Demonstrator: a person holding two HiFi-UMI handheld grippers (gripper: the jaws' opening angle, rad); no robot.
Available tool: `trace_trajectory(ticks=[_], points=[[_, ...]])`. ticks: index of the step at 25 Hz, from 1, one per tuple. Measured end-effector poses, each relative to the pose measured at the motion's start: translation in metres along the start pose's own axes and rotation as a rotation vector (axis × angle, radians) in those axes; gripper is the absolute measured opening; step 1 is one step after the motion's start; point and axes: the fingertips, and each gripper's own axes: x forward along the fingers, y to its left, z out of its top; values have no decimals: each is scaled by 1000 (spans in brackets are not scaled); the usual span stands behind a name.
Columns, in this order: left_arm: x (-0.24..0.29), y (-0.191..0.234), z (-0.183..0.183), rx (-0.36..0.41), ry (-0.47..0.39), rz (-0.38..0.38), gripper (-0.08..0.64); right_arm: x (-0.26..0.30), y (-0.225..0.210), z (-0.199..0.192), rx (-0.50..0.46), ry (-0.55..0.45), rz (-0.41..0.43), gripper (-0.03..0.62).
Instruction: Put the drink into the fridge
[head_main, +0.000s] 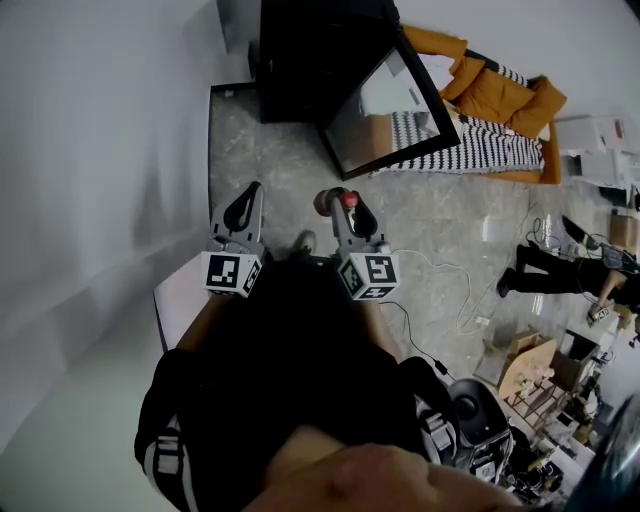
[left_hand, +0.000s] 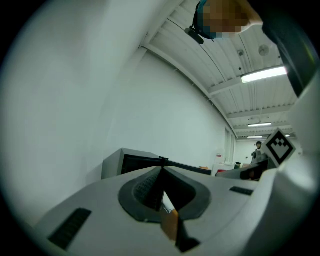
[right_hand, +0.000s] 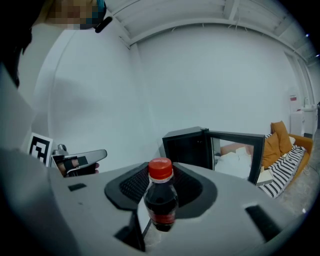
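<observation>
Short of the fridge (head_main: 318, 55), which sits on the floor (head_main: 270, 160) against the white wall (head_main: 100, 150) with its door (head_main: 392, 112) swung open, we hold both claws side by side, pointing toward it and well apart from it. Our right claw (right_hand: 159, 187) is clamped on the drink (right_hand: 161, 200), a small bottle of dark liquid with a red cap (right_hand: 160, 169), standing upright between the pads. The drink is outside the fridge, with the dark open cabinet beyond it and slightly to the right in the right gripper view. Our left claw (left_hand: 162, 175) has its jaws brought together at the tips with nothing between them, and the fridge shows beyond it in the left gripper view. On the door side of the fridge lies a sofa (head_main: 510, 95) with orange cushions and a striped blanket (head_main: 470, 145). Farther from the fridge, past the sofa, a person (head_main: 560, 270) in dark clothes stands on the floor
</observation>
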Motion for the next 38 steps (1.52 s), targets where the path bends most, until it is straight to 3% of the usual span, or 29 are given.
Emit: trace_trajectory(ticks=[19,29,38], points=[[-16,55,3,-1,17,-48,6,34,51,-2,3,-29,-45,137],[24,72,3,1,16,-8,6,81,26,13,-10,-33,-8,138],[118,77,7,32,35,3,6,153,-29,41,-10,-31,43,137]])
